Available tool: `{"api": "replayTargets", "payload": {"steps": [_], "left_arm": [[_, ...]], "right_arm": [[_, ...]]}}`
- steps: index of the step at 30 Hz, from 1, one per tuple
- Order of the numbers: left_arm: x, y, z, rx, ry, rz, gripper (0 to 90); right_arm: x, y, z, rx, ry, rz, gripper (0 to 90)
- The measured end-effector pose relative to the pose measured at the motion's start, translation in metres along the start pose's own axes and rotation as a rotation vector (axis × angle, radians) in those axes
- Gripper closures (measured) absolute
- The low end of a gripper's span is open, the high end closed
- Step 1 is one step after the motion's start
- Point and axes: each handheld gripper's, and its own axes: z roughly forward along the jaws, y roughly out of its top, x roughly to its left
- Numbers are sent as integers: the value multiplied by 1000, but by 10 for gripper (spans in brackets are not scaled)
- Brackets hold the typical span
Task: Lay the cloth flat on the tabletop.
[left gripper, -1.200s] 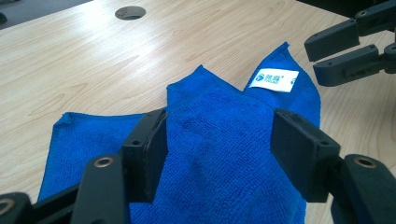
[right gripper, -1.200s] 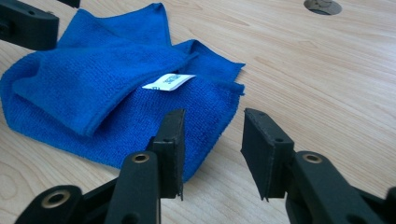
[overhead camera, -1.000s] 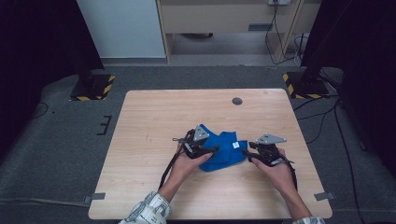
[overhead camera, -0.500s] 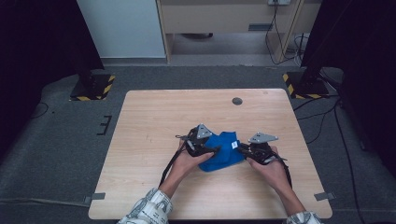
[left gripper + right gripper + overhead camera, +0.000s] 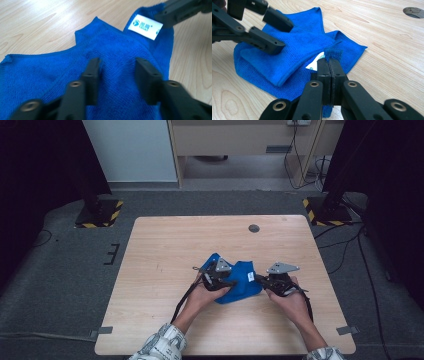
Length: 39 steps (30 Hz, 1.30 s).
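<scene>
A crumpled blue cloth [image 5: 242, 279] with a white label [image 5: 145, 29] lies on the wooden table [image 5: 165, 250], between both hands. My left gripper [image 5: 231, 281] rests on the cloth's left part. Its jaws have just been closing and still stand apart, with a ridge of blue cloth [image 5: 117, 75] between the pads. My right gripper [image 5: 329, 61] is shut on the cloth's right edge, and a small tuft of blue cloth [image 5: 333, 53] sticks up above the pads. In the right gripper view, the left gripper [image 5: 278, 31] hovers over the cloth at upper left.
A round dark grommet [image 5: 254, 228] sits in the table near its far edge. Two black stands with yellow-striped bases [image 5: 97, 215] [image 5: 327, 210] flank the far corners on the floor. Bare wood lies all around the cloth.
The right gripper has edged left, up to the cloth's right edge, and now covers the label end. The left hand stays on the cloth's left part.
</scene>
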Motion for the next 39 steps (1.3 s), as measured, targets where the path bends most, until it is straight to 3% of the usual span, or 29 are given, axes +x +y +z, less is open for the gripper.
{"api": "replayTargets", "payload": {"steps": [1,2,3,6,8,11,15,19,20,24,31,37,38,39], "left_arm": [[0,0,0,0,0,0,657],[-1,0,0,10,2,-3,657],[-1,0,1,10,3,-5,746],[2,0,-2,-11,-3,-35,811],[4,1,-8,-36,12,-45,812],[10,0,-26,-86,70,-66,811],[19,-7,-38,-85,101,-86,816],[28,-22,-49,-77,133,-108,820],[33,-31,-55,-71,152,-125,821],[40,-41,-62,-66,165,-148,832],[40,-57,-69,-8,174,-137,831],[35,-70,-71,12,168,-141,759],[35,-71,-72,9,174,-143,654],[33,-73,-73,1,184,-137,624]], "right_arm": [[0,0,0,1,0,2,894],[0,0,0,1,0,2,894],[0,0,-1,0,0,2,894],[-1,0,-2,6,-8,-4,895],[-1,-1,-2,11,-34,-9,897],[-4,-2,-4,27,-66,-9,898],[-6,-3,-5,32,-74,-2,898],[-4,-3,-4,42,-75,-13,898],[-4,-3,-4,42,-76,-12,898],[-5,-4,-4,48,-74,-7,899],[-2,-4,-5,47,-67,-12,898],[0,-5,-5,48,-62,-23,898],[1,-5,-4,54,-57,-24,898],[1,-5,-4,58,-56,-29,898]]}}
